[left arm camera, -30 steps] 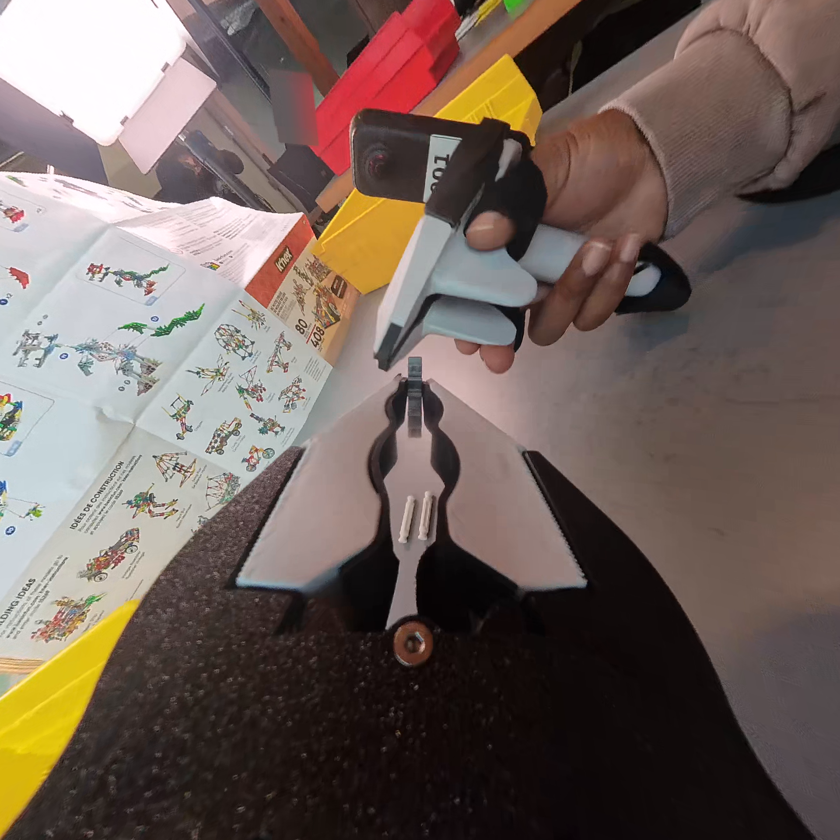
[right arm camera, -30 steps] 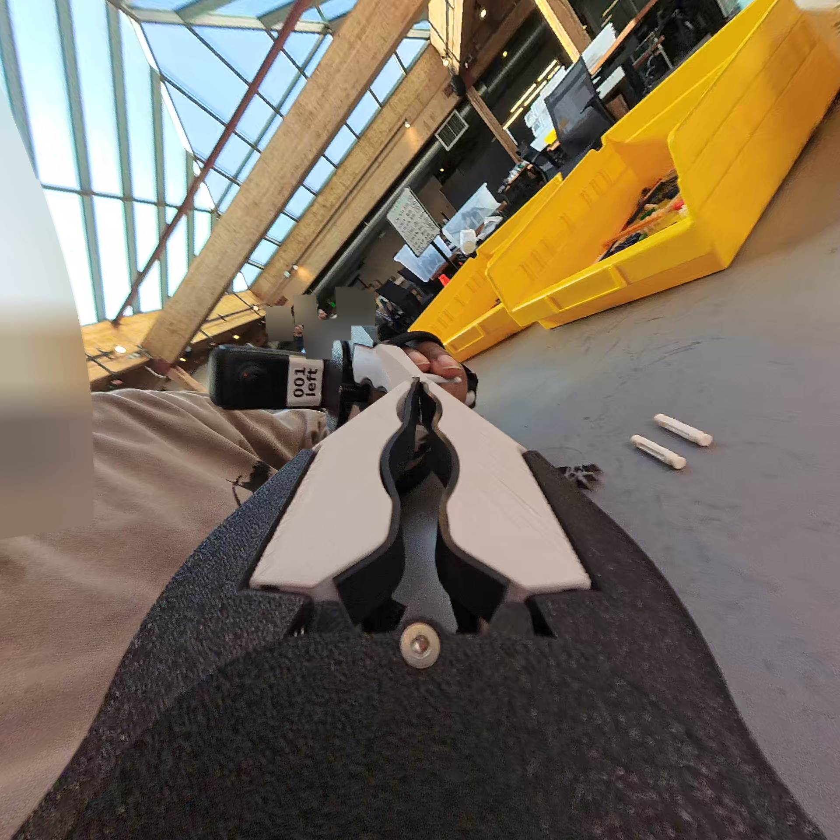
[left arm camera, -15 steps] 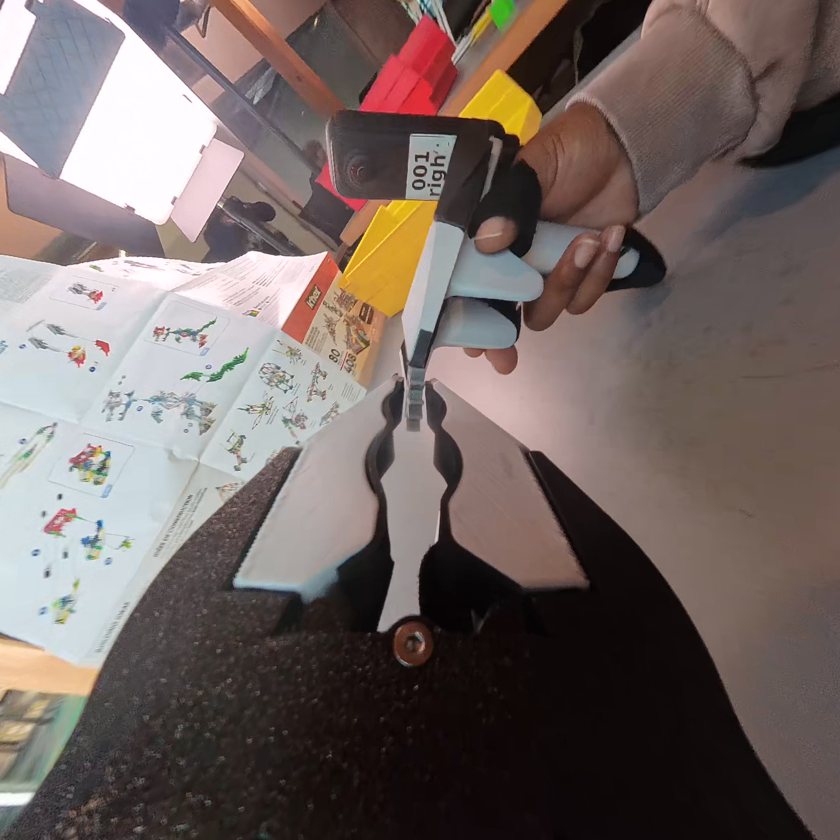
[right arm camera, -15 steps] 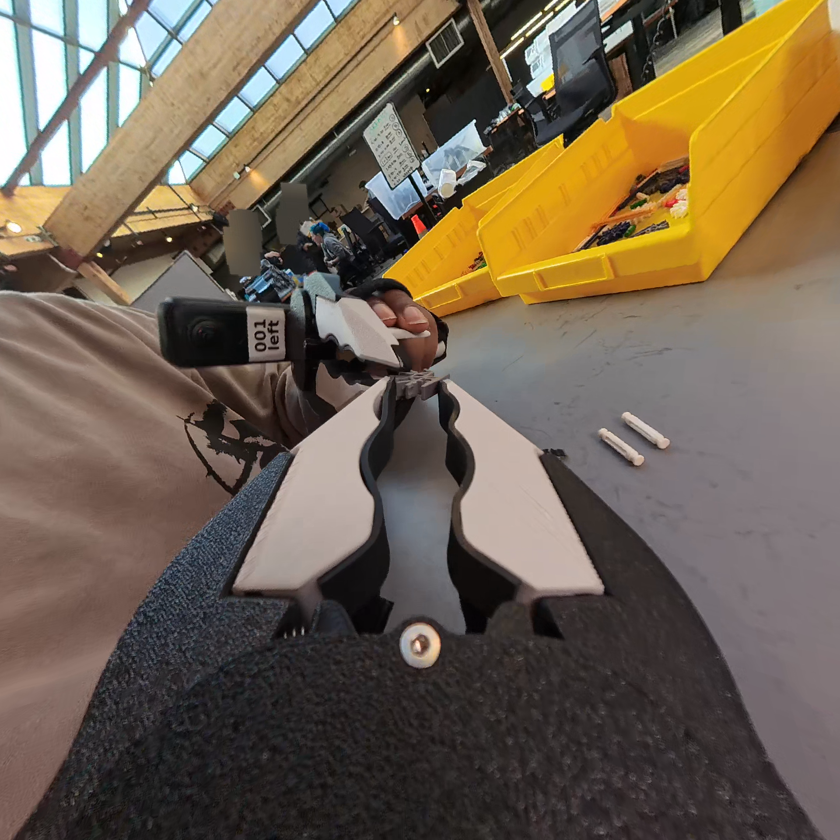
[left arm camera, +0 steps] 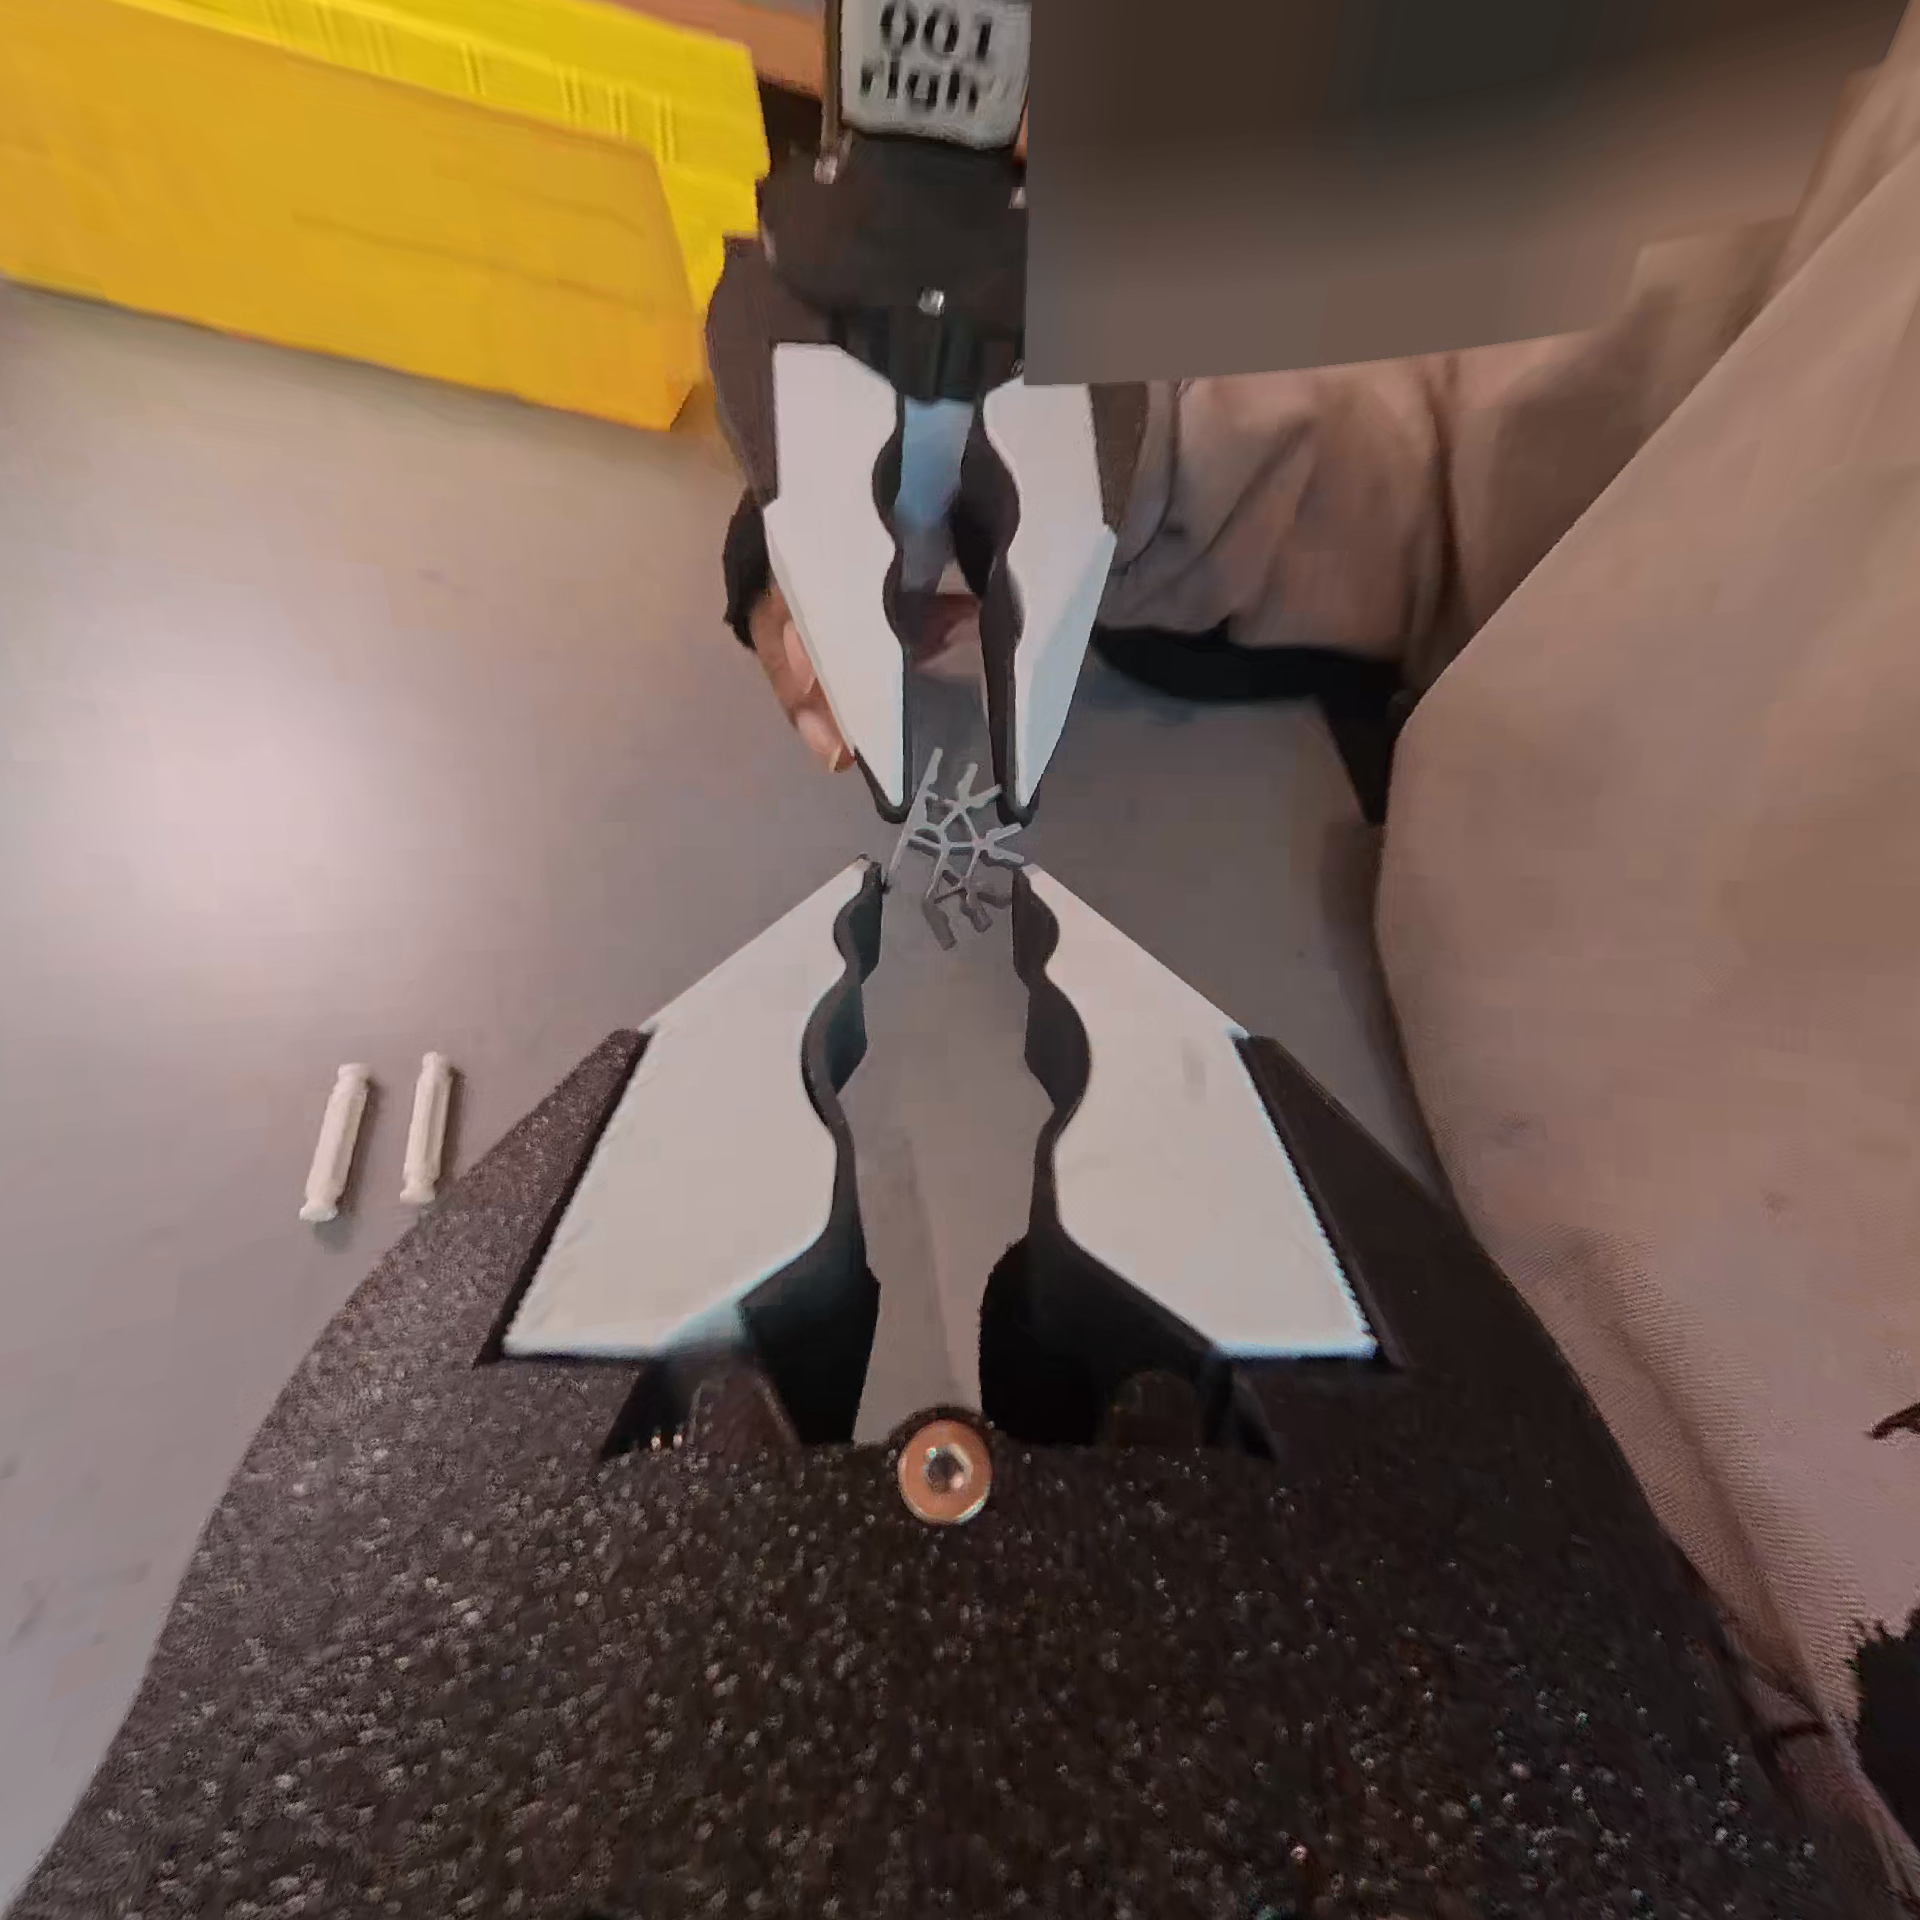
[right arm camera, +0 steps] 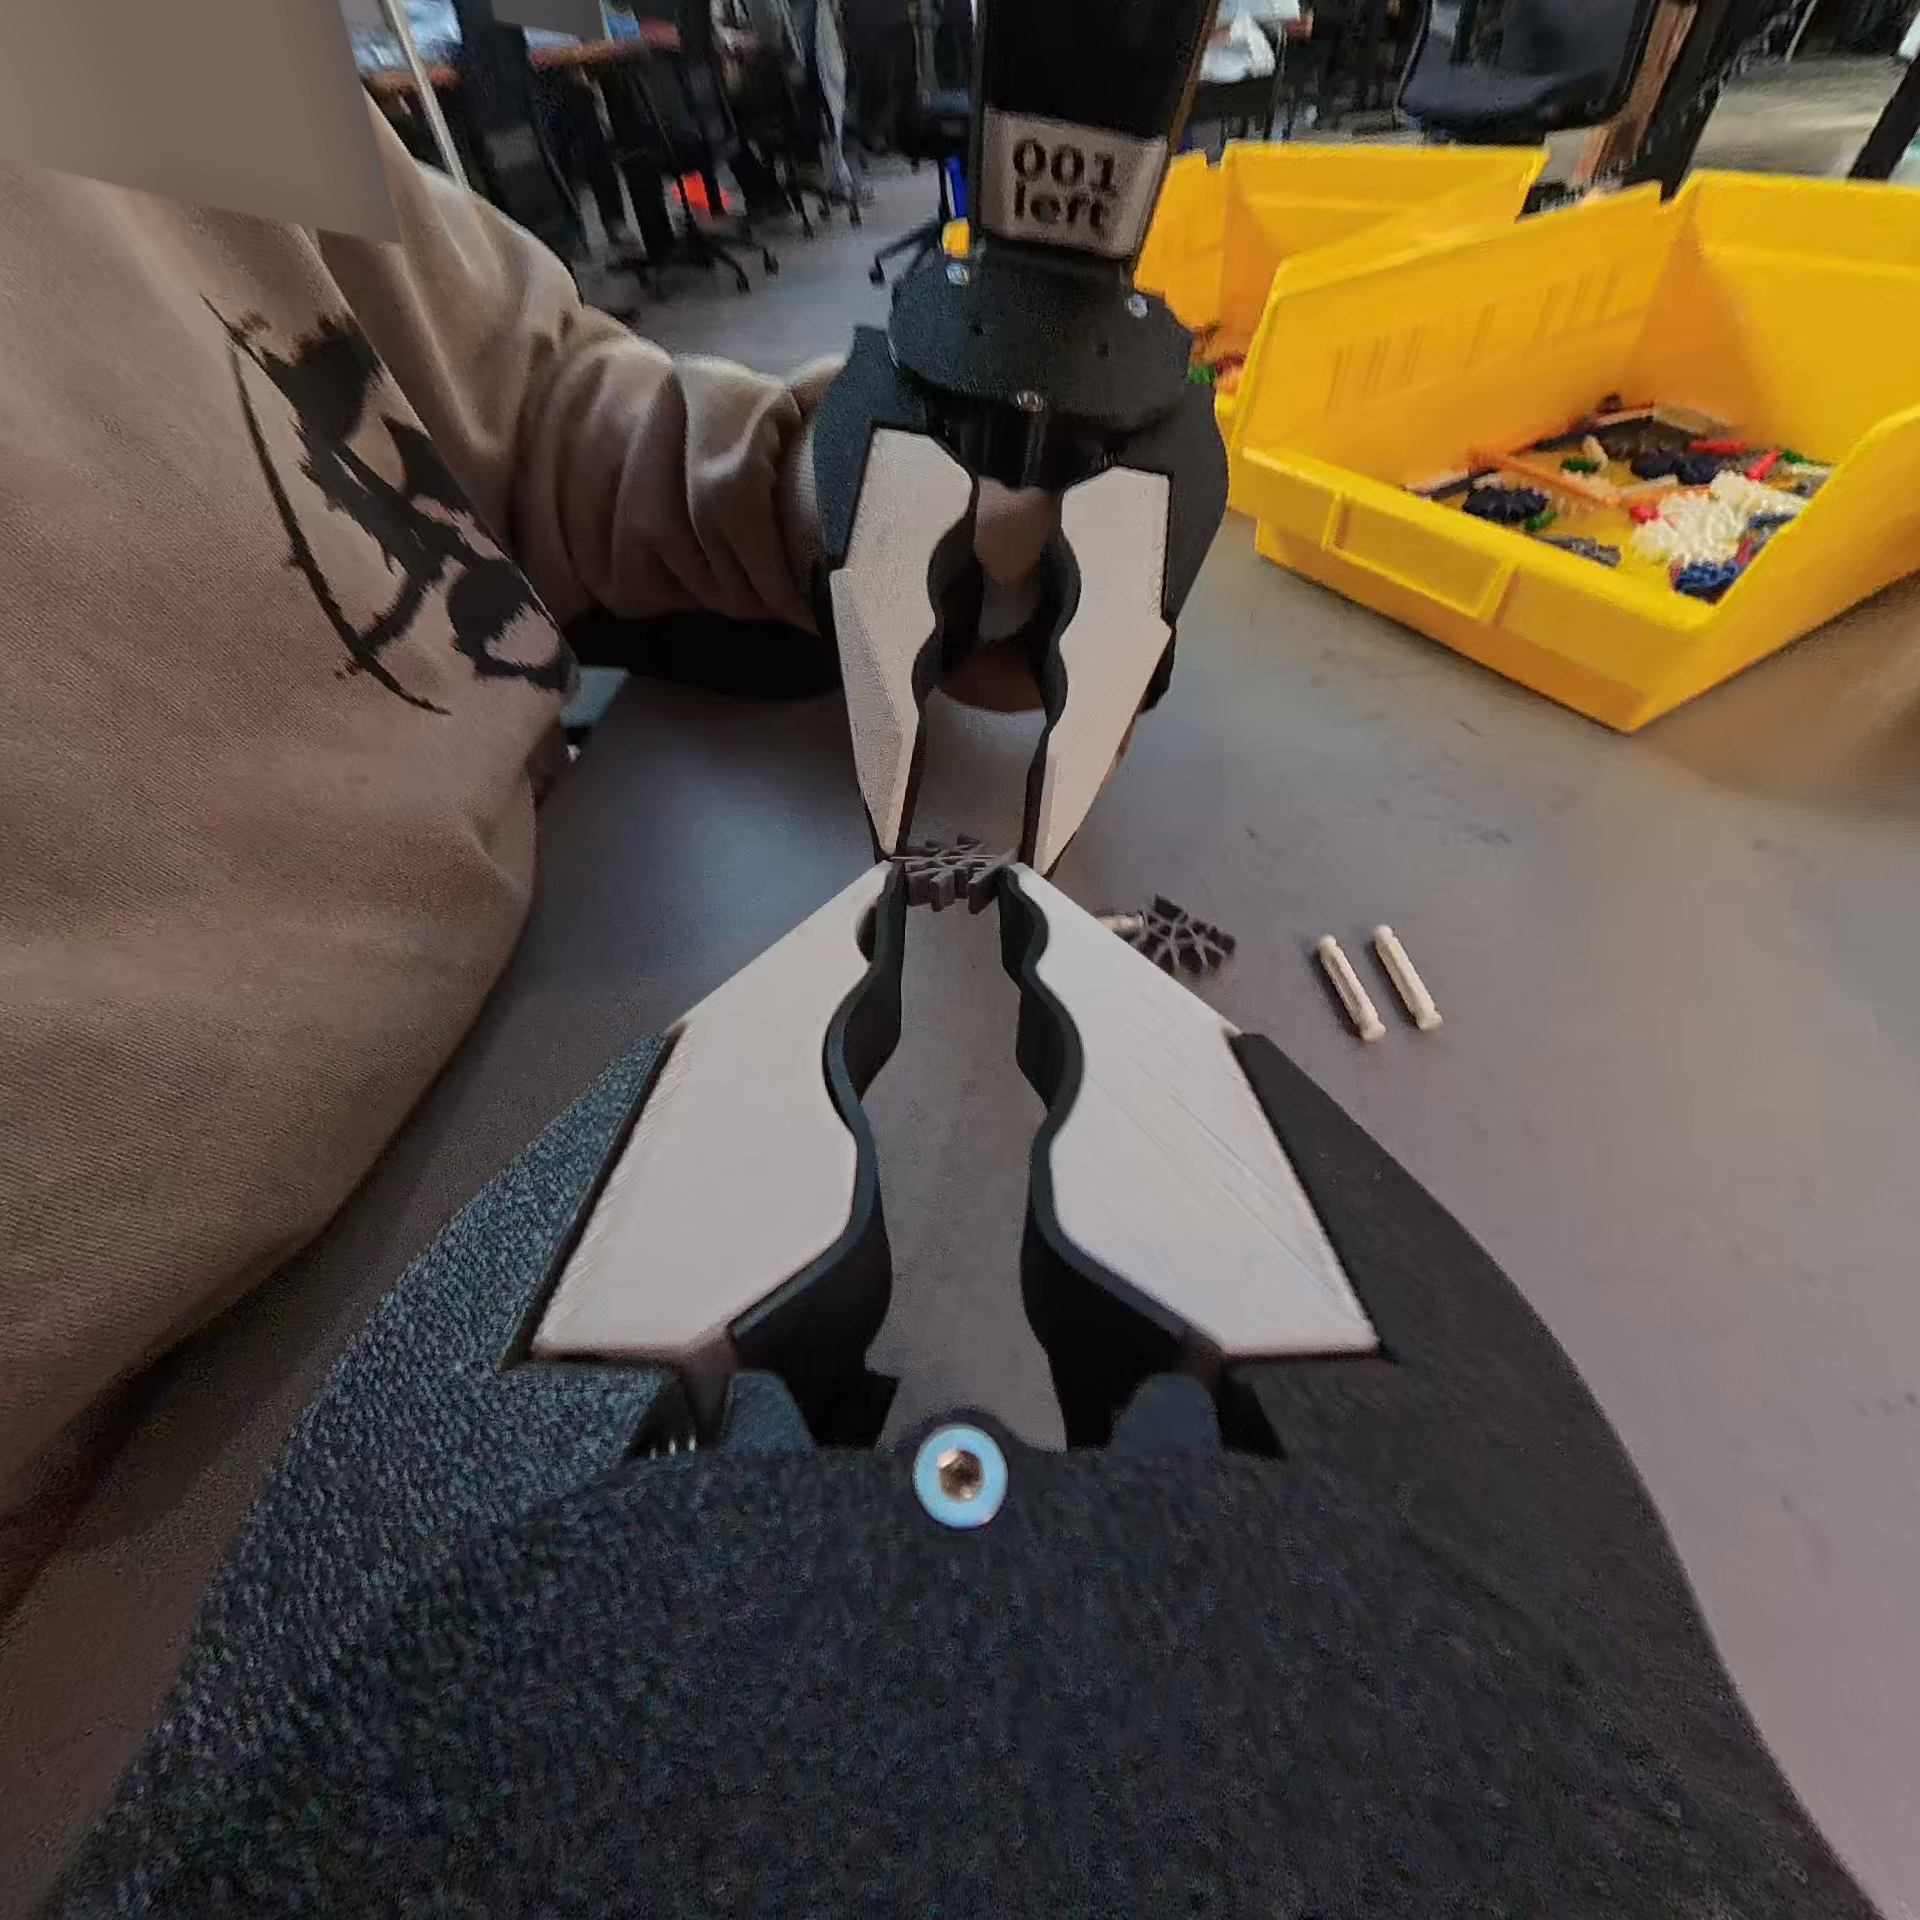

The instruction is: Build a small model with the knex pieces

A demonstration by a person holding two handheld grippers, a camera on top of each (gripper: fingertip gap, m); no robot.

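A grey snowflake-shaped connector [left arm camera: 958, 831] hangs between the two grippers, which point tip to tip above the grey table [left arm camera: 312, 727]. My right gripper [right arm camera: 951, 876] is shut on the connector [right arm camera: 951, 881], pinching it across its width; it also shows in the left wrist view [left arm camera: 958, 805]. My left gripper [left arm camera: 945, 878] has its jaws apart, with the tips at the connector's near edge; it also shows in the right wrist view [right arm camera: 966, 844]. A second dark connector [right arm camera: 1179, 940] lies on the table beside my right gripper.
Two white rods [left arm camera: 379, 1138] lie side by side on the table, also in the right wrist view [right arm camera: 1377, 982]. A yellow bin [right arm camera: 1455, 582] with several small parts stands behind them. Another yellow bin [left arm camera: 364, 208] is farther off. The person's beige sweatshirt [right arm camera: 260, 675] fills one side.
My left gripper has let go of the connector, opened and rolled about a quarter turn. The right gripper now grips the connector. Both views have swung down toward the table.
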